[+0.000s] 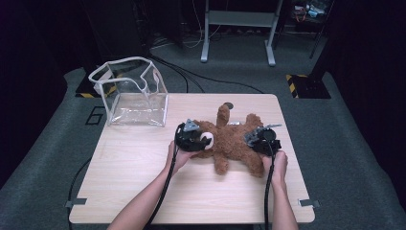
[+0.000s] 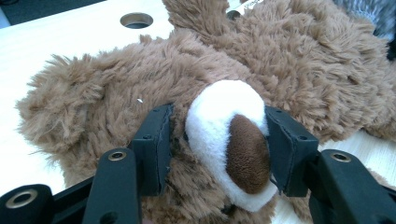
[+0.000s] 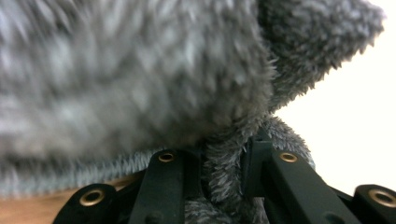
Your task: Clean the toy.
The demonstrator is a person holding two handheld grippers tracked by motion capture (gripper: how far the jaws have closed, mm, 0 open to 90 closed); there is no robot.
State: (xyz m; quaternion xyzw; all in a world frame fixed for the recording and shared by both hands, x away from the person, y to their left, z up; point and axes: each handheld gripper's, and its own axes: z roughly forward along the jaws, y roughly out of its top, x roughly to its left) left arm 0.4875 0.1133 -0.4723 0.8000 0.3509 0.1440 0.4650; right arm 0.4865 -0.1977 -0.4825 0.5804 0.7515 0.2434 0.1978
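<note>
A brown teddy bear (image 1: 233, 142) lies sprawled on the wooden table (image 1: 143, 167), right of centre. My left gripper (image 1: 203, 141) is at its head. In the left gripper view the two black jaws press on either side of the white snout (image 2: 217, 109) with its brown nose, so the left gripper (image 2: 218, 140) is shut on the snout. My right gripper (image 1: 254, 139) is at the bear's right side, by a limb. In the right gripper view the bear's fur (image 3: 140, 70) looks grey and blurred, and the right gripper (image 3: 223, 161) is shut on a tuft of it.
A clear plastic bag with white trim (image 1: 131, 93) stands open at the table's back left corner. A round hole (image 2: 136, 20) is in the tabletop behind the bear. Bare wood lies in front and to the left. Cables trail from both grippers toward the near edge.
</note>
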